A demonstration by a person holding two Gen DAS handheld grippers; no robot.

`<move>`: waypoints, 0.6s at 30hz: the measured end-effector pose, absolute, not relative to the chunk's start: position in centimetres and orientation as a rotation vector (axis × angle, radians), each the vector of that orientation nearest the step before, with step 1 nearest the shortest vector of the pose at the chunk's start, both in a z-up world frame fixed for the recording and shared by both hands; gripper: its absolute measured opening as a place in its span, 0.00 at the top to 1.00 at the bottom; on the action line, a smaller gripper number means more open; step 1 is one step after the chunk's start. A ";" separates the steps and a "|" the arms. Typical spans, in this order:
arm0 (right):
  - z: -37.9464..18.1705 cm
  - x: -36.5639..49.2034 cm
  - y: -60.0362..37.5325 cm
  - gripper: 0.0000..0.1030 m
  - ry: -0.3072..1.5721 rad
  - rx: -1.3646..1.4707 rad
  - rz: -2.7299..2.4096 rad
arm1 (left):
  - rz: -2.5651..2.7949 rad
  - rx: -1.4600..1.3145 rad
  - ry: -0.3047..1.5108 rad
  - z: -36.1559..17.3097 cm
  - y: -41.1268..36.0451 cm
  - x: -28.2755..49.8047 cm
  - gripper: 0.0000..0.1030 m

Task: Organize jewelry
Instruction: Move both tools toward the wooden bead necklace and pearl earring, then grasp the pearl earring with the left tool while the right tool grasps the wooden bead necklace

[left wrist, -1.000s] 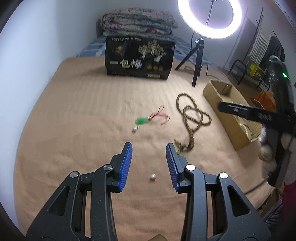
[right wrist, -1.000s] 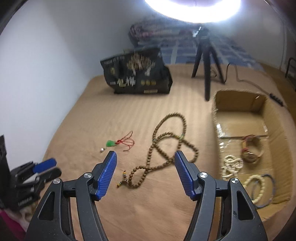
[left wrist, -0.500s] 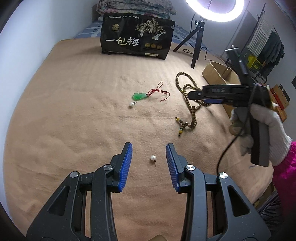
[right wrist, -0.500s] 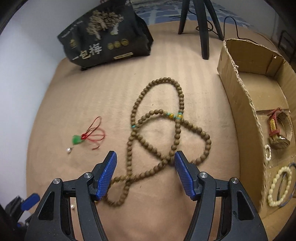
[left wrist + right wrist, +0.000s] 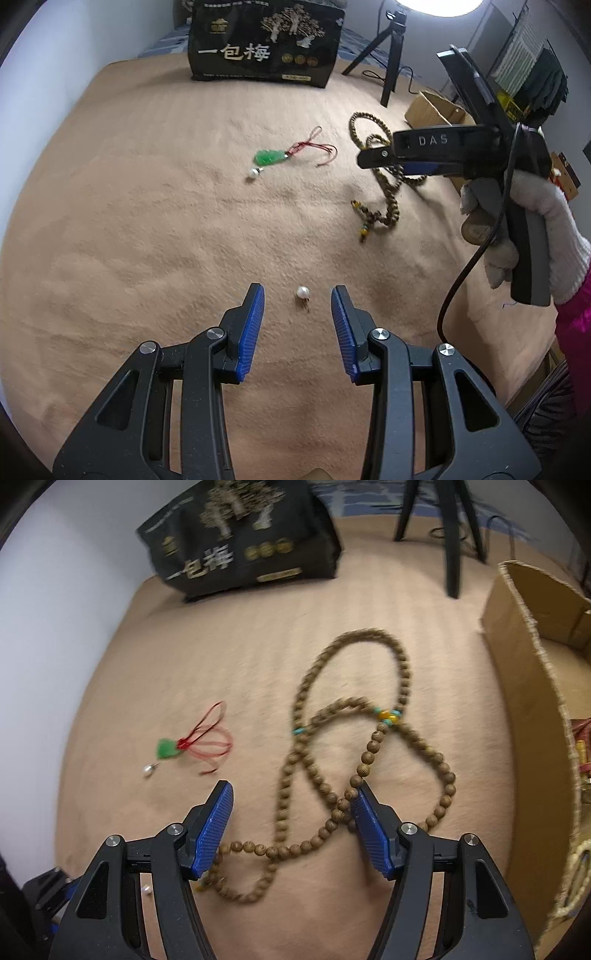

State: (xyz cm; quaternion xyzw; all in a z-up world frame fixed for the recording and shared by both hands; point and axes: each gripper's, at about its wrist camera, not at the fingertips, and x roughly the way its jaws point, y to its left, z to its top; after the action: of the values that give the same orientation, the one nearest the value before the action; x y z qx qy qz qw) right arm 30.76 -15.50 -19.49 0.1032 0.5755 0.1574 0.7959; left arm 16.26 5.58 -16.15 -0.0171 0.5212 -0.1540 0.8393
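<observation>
bare blanket [image 5: 155, 229] lies open on the left, while the cardboard box [image 5: 528, 686] walls the right and the black bag [image 5: 264, 40] blocks the back.

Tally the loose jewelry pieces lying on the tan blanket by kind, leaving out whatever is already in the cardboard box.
Wooden bead necklace: 1
Green pendant on red cord: 1
Loose pearl: 1
Total: 3
</observation>
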 end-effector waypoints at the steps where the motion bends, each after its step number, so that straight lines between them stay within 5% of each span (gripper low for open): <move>1: -19.5 30.6 -15.3 0.36 1.239 0.213 0.348 | -0.327 -0.031 1.104 -16.3 5.5 16.2 0.63; 14: -19.6 30.3 -14.0 0.38 1.203 0.052 0.293 | -0.333 -0.023 1.107 -16.4 5.3 15.8 0.63; 18: -19.5 29.6 -12.6 0.67 1.205 -0.007 0.347 | -0.338 -0.006 1.120 -17.0 4.9 15.7 0.63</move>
State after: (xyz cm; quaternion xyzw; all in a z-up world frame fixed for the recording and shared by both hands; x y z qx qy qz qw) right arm 29.55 -12.59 -19.54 -0.0032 0.5638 0.1622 0.8098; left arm 15.67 4.92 -17.00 -0.0029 0.5285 -0.1595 0.8338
